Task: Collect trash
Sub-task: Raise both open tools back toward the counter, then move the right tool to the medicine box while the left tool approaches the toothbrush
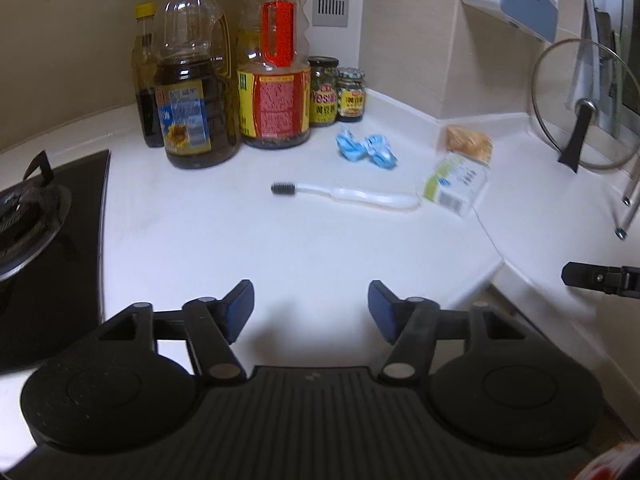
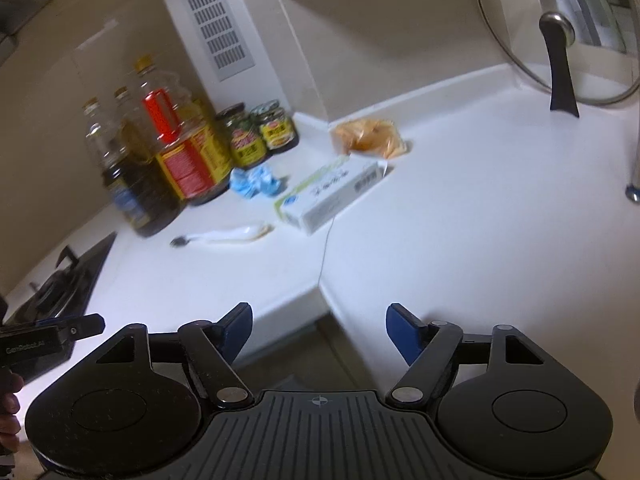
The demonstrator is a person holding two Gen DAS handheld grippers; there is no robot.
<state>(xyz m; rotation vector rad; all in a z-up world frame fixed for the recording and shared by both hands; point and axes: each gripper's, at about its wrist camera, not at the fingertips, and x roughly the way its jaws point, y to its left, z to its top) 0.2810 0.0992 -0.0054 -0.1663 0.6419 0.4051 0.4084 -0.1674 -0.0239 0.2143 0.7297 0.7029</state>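
On the white counter (image 1: 280, 240) lie a crumpled blue wrapper (image 1: 366, 150), a white toothbrush with dark bristles (image 1: 348, 194), a green-and-white carton (image 1: 456, 184) and an orange plastic bag (image 1: 470, 142). My left gripper (image 1: 311, 308) hovers open over the counter's near part, well short of them, nothing between its blue pads. In the right wrist view the same wrapper (image 2: 256, 182), toothbrush (image 2: 224, 236), carton (image 2: 332, 196) and bag (image 2: 368, 136) lie ahead. My right gripper (image 2: 319, 334) is open and empty above the counter's inner corner edge.
Oil bottles (image 1: 192, 92) and two jars (image 1: 338, 94) stand by the back wall. A gas hob (image 1: 44, 232) is at the left. A glass pot lid (image 1: 580, 108) leans at the right by a metal rack. The other gripper's tip (image 1: 600, 278) shows at the right.
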